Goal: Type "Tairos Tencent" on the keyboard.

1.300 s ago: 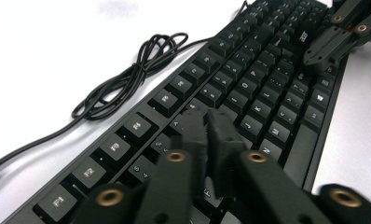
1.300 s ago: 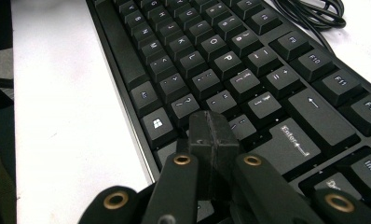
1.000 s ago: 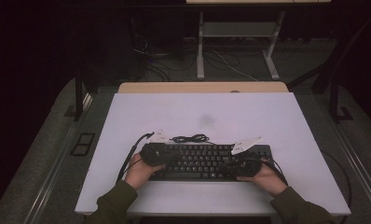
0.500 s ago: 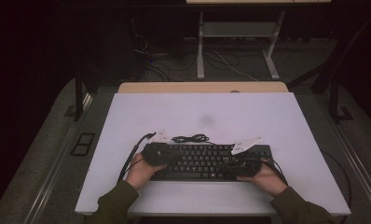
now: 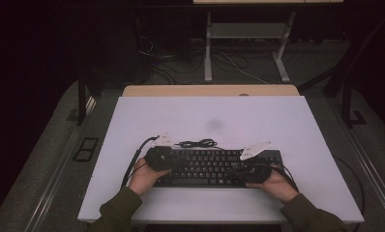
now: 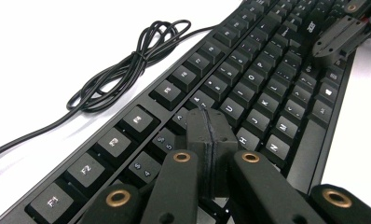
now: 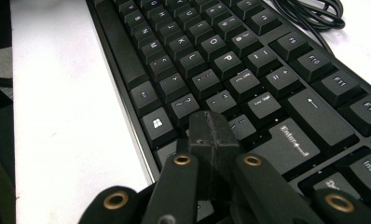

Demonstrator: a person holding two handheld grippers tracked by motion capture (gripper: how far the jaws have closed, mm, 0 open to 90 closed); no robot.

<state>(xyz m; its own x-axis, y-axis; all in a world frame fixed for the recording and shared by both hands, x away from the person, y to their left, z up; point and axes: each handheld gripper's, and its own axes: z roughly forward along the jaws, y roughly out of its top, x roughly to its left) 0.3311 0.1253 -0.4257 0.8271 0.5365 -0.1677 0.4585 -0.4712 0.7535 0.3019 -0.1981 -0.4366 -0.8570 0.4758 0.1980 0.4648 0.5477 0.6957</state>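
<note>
A black keyboard (image 5: pixel 205 166) lies near the front of the white table (image 5: pixel 210 121), its coiled black cable (image 5: pixel 196 143) just behind it. My left gripper (image 5: pixel 169 162) rests over the keyboard's left end, jaws shut with nothing between them; in the left gripper view its tips (image 6: pixel 210 126) hover over the keys (image 6: pixel 249 88) of the number and letter rows. My right gripper (image 5: pixel 246 170) sits over the keyboard's right end, also shut and empty; its tips (image 7: pixel 212 128) are just above the keys (image 7: pixel 211 70) near Enter. The right gripper (image 6: pixel 346 32) shows far off in the left gripper view.
The coiled cable (image 6: pixel 127 65) lies on bare table behind the function keys. A wooden tabletop edge (image 5: pixel 210 90) borders the far side, with a metal desk frame (image 5: pixel 244 43) and floor cables beyond. Open white surface (image 5: pixel 210 116) stretches behind the keyboard.
</note>
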